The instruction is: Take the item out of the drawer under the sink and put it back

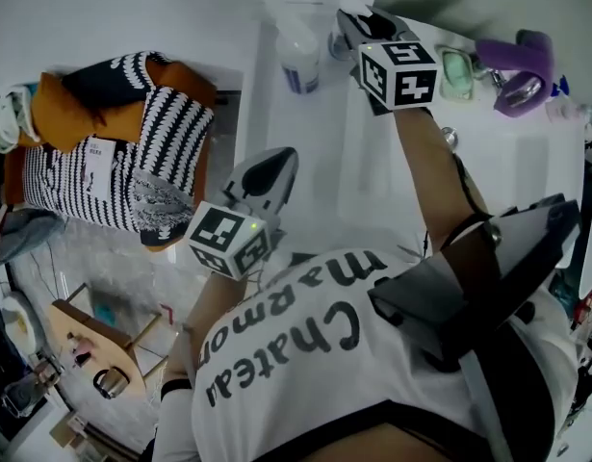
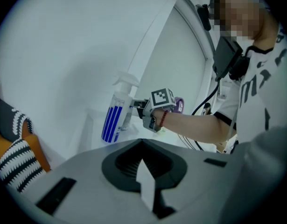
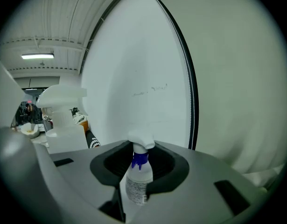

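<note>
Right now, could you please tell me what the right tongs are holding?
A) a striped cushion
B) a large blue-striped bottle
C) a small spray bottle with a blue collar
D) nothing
C: the right gripper view shows the small spray bottle with its blue collar clamped between the right tongs.

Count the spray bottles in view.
2: a large white blue-striped spray bottle stands on the counter; a small blue-collared spray bottle is gripped by the right tool. More may be hidden.

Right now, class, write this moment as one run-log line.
left gripper: shut, empty | right gripper: shut on small spray bottle | large spray bottle: upright on counter
</note>
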A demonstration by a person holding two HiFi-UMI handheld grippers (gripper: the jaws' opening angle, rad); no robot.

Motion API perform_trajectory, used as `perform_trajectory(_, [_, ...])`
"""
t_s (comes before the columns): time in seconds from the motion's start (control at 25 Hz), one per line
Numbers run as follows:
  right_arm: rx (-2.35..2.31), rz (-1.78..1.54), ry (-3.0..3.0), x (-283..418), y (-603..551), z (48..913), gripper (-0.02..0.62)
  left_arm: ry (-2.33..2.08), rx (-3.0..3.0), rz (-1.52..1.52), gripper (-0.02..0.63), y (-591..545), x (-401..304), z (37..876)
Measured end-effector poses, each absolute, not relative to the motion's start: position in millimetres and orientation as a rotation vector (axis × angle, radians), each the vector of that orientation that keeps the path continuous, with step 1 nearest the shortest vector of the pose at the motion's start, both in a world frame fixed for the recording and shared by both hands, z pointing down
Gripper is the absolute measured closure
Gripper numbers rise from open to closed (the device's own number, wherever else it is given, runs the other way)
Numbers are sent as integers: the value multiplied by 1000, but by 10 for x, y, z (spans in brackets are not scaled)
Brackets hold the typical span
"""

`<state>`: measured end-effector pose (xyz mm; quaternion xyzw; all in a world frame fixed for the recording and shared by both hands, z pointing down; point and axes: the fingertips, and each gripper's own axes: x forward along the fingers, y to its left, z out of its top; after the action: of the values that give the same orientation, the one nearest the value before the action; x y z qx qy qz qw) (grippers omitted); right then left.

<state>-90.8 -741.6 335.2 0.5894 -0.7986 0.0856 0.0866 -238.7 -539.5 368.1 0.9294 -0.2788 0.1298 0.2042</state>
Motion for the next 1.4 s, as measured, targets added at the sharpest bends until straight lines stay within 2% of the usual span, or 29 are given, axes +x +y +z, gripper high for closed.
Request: perform_trajectory(1.4, [1777, 265, -2440, -1122, -7686, 3320, 486, -900, 2514, 352, 597, -5373, -2651, 3751])
